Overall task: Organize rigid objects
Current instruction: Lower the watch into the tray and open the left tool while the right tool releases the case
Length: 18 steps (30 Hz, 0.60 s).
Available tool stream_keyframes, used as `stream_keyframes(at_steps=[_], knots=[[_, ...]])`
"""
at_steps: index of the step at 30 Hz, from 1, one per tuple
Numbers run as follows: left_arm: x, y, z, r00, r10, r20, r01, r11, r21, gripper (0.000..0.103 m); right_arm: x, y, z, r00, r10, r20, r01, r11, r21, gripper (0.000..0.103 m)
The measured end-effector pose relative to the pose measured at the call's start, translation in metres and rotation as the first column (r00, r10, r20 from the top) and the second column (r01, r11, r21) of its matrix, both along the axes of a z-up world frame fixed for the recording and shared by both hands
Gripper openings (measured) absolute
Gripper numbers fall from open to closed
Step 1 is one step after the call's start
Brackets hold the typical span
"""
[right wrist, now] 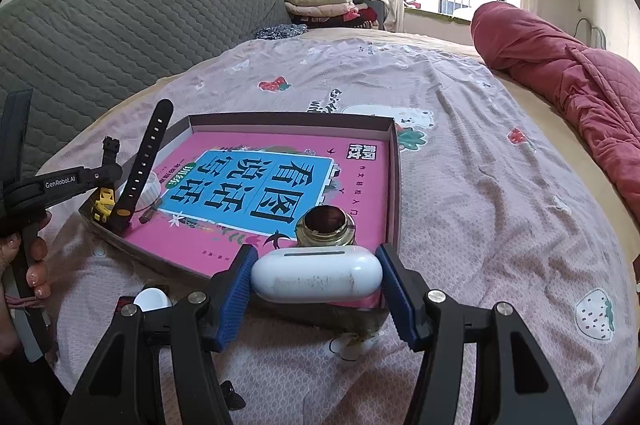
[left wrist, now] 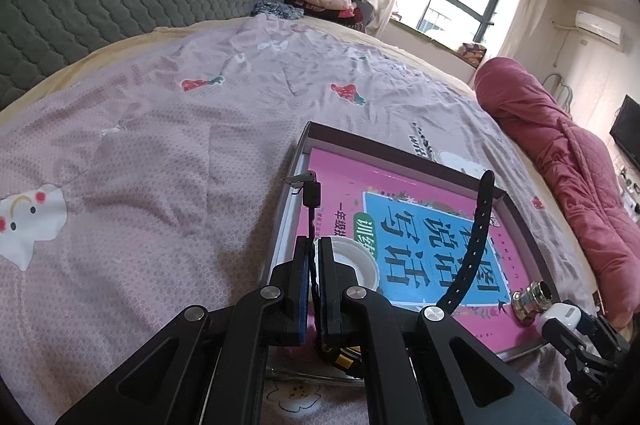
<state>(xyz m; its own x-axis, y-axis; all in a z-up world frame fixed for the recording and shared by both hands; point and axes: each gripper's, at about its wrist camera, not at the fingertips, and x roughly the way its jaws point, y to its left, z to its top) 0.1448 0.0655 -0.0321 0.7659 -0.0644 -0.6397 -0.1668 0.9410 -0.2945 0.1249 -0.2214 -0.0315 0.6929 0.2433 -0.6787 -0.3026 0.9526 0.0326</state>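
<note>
A shallow box (right wrist: 394, 161) with a pink book (right wrist: 280, 185) inside lies on the bed. My right gripper (right wrist: 316, 279) is shut on a white earbud case (right wrist: 316, 277), held over the box's near edge beside a brass fitting (right wrist: 326, 227). My left gripper (left wrist: 314, 253) is shut on a black watch strap (left wrist: 312, 197) at the box's corner; the watch's other strap (left wrist: 476, 237) stands up. A white cup (left wrist: 356, 259) and a yellow item (right wrist: 105, 203) sit by the watch. The left gripper also shows in the right wrist view (right wrist: 114, 171).
The pink patterned bedsheet (left wrist: 160, 153) spreads around the box. A red quilt (right wrist: 560, 73) lies at the right. A grey padded headboard (right wrist: 100, 37) and folded clothes (right wrist: 320, 3) are behind. A small white lid (right wrist: 152, 299) lies near my right gripper.
</note>
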Motion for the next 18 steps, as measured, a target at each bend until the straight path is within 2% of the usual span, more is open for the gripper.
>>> stream_keyframes(at_steps=[9, 18], knots=[[0.01, -0.004, 0.0, 1.0, -0.004, 0.022, 0.003, 1.0, 0.014, 0.004, 0.002, 0.003, -0.002, 1.0, -0.001, 0.005, 0.002, 1.0, -0.012, 0.061], [0.014, -0.012, -0.001, 0.998, -0.054, 0.018, 0.053, 0.998, 0.016, 0.007, 0.004, 0.006, -0.006, 1.0, 0.002, 0.006, -0.002, 0.999, -0.032, 0.061]])
